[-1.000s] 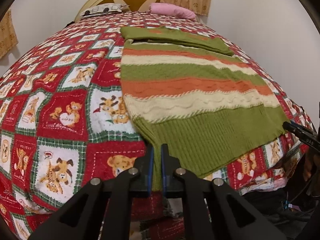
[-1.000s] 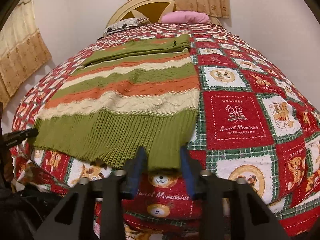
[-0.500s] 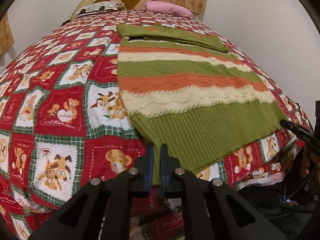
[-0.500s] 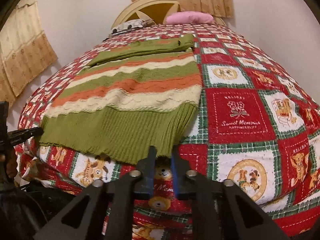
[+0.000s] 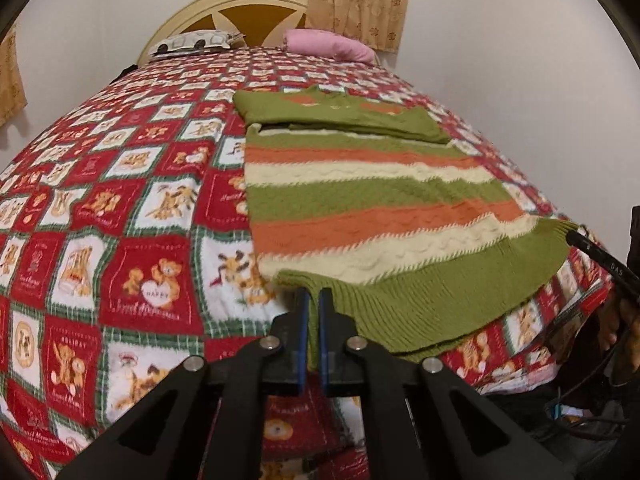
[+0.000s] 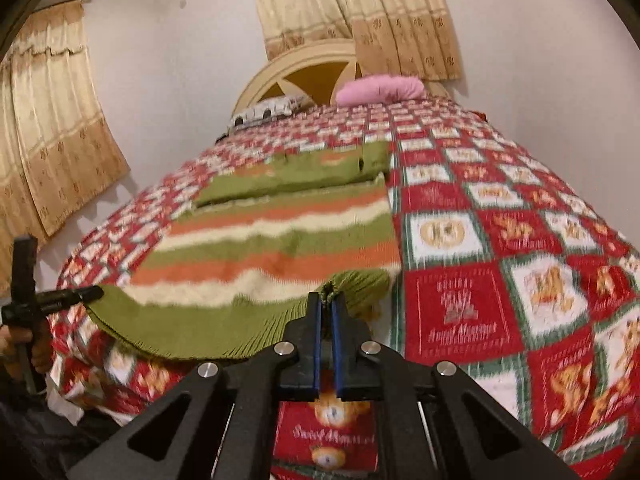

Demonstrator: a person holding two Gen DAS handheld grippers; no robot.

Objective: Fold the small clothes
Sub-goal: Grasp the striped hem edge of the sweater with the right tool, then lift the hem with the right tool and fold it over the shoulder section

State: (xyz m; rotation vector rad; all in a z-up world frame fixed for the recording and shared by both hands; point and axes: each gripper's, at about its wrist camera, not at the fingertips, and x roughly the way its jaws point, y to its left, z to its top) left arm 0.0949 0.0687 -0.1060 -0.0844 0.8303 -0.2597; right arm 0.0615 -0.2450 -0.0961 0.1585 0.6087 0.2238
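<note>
While both tools grip the sweater's point(image 5: 360, 200) ribbed hem, a teddy-bear quilt point(image 5: 120, 240) covers the bed ahead. Left tool point(image 5: 313, 300) and right tool point(image 6: 329, 304) are clenched on it. Beige curtains point(image 6: 360, 20) hang beyond.

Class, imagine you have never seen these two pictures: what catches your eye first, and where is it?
The striped green, orange and cream sweater lies flat on the red teddy-bear quilt. Each hand-held gripper, left and right, is shut on a corner of its ribbed green hem, lifting it off the quilt. A pink pillow sits by the headboard.
</note>
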